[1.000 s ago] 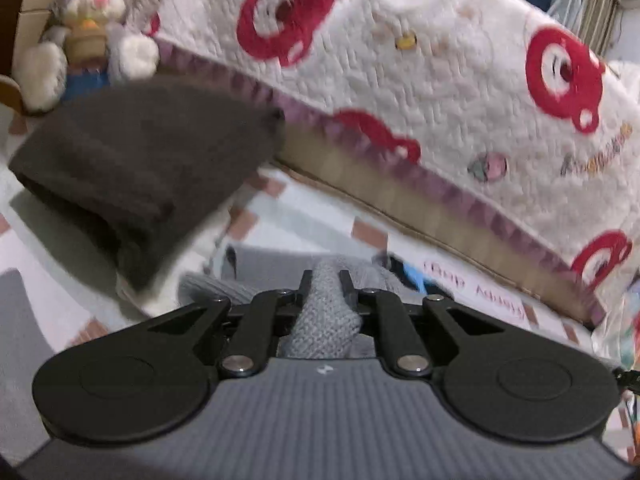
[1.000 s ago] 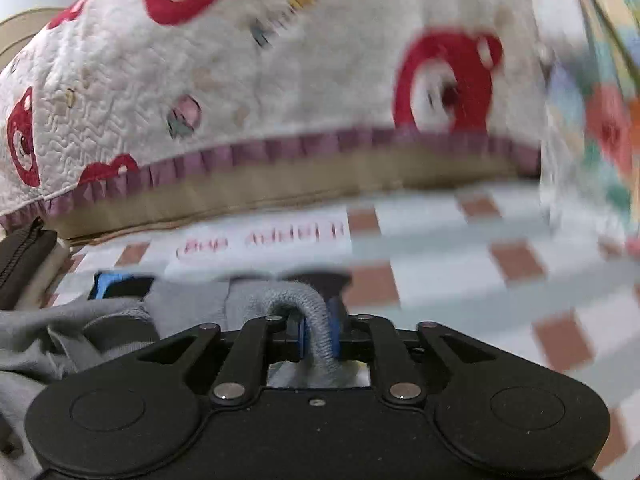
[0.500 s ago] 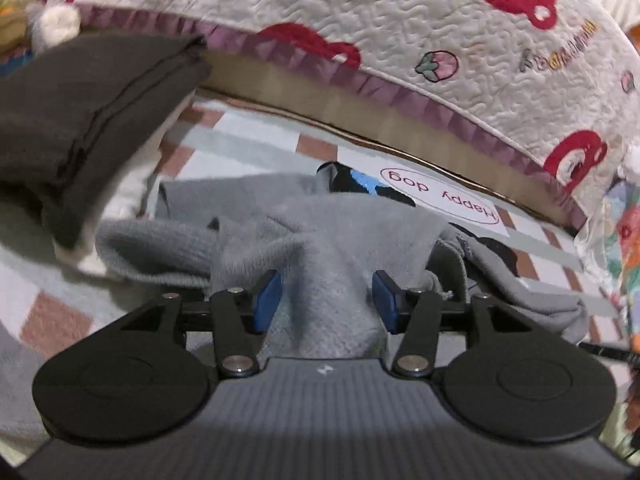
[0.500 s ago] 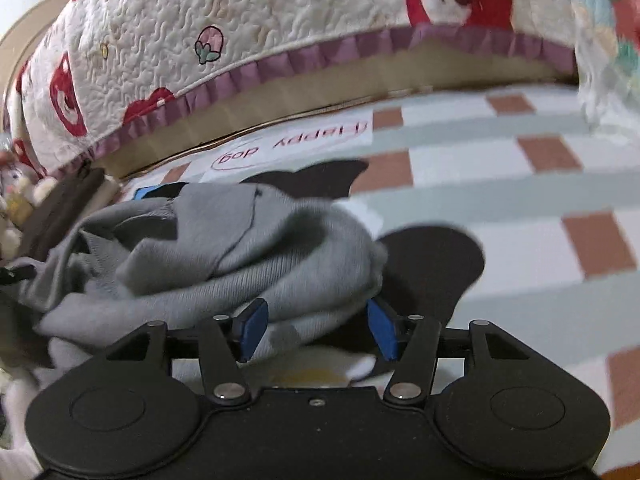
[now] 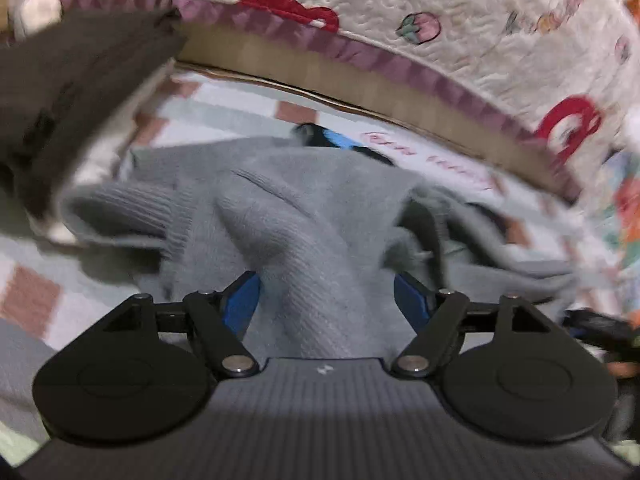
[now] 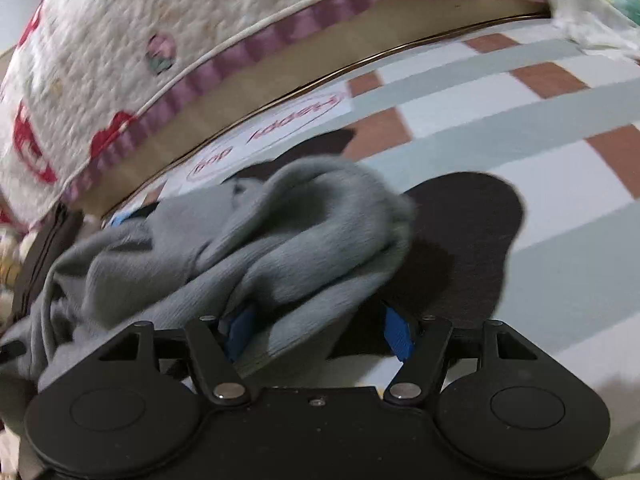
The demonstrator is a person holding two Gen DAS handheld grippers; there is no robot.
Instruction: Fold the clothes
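A grey knit sweater (image 5: 304,216) lies crumpled on the checked bedsheet (image 5: 224,120), with a ribbed cuff pointing left. My left gripper (image 5: 326,300) is open, its blue pads (image 5: 240,300) on either side of a fold of the sweater. In the right wrist view the sweater (image 6: 256,240) lies bunched at centre left. My right gripper (image 6: 316,328) is open too, with the sweater's edge lying between its blue pads (image 6: 396,332).
A folded dark brown garment (image 5: 72,92) sits on a white one at the left. A quilted cover with red bear prints (image 5: 400,12) rises behind. A dark printed shape (image 6: 460,240) marks the checked sheet (image 6: 540,120) by the sweater.
Both grippers have opened and let go of the sweater, which has dropped onto the sheet in a heap. Both views have tilted down and moved in closer to it.
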